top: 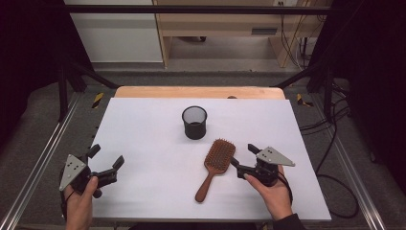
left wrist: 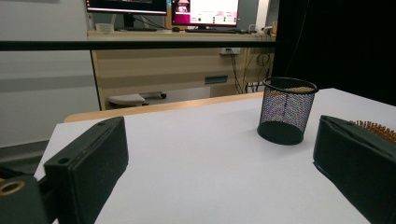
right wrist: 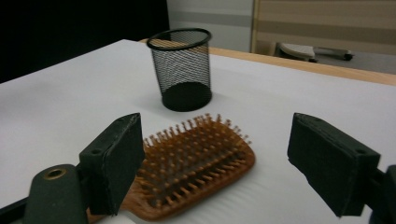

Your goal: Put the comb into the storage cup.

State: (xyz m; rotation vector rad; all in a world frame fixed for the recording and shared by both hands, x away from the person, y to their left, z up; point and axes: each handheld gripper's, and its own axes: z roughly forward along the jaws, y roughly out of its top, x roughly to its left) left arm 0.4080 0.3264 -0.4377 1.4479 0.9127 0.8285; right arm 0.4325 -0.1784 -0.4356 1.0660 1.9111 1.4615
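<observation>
Wooden hairbrush (top: 215,167) flat on table, just left of the unclenched, empty right gripper (top: 243,156).

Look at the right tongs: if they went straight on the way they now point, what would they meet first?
Most likely the hairbrush: its bristled head lies just ahead between the open right tongs. The mesh cup stands farther along that line.

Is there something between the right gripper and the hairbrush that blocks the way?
Nothing visible does. The right gripper stands open just beside the hairbrush, whose bristled head lies directly ahead of its jaws. The mesh cup stands farther back, apart from both.
</observation>
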